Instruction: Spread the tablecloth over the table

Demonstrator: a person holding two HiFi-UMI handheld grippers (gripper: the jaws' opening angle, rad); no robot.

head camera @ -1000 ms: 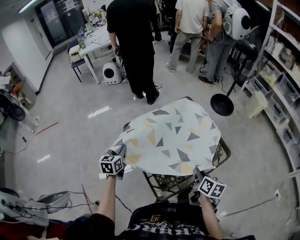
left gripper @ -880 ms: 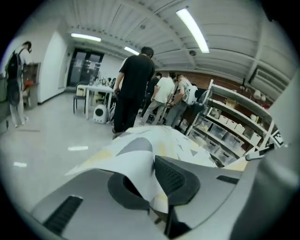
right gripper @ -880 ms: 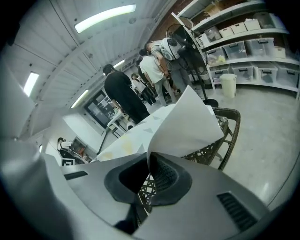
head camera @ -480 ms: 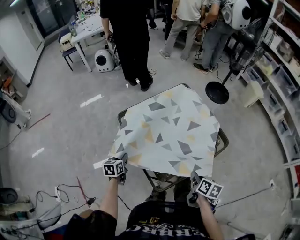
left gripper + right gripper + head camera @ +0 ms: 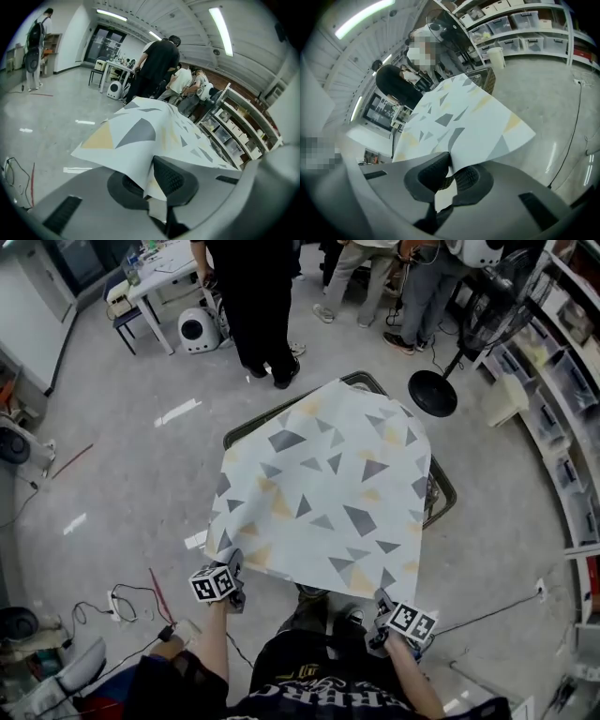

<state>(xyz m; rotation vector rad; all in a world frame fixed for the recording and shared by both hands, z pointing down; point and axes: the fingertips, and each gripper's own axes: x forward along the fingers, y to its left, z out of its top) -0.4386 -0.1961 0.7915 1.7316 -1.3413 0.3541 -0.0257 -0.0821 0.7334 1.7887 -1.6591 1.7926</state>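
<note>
A white tablecloth (image 5: 323,488) with grey and yellow triangles lies draped over the dark metal-framed table (image 5: 246,430) and hides most of its top. My left gripper (image 5: 233,565) is at the cloth's near left corner and is shut on it; in the left gripper view the cloth (image 5: 140,126) runs down between the pads (image 5: 171,177). My right gripper (image 5: 380,602) holds the near right corner. Its jaws have just been opening a little, but the cloth (image 5: 464,117) is still pinched between the pads (image 5: 466,177). Both near corners hang off the table's near edge.
A person in black (image 5: 258,296) stands just beyond the table's far side, with other people behind. A fan on a round base (image 5: 433,395) stands at the far right, before shelves of bins (image 5: 562,381). Cables (image 5: 131,601) lie on the floor at the near left.
The cloth has come down from a billowed shape and now lies flatter over the table. Both grippers have dropped and drawn back toward me with the near corners.
</note>
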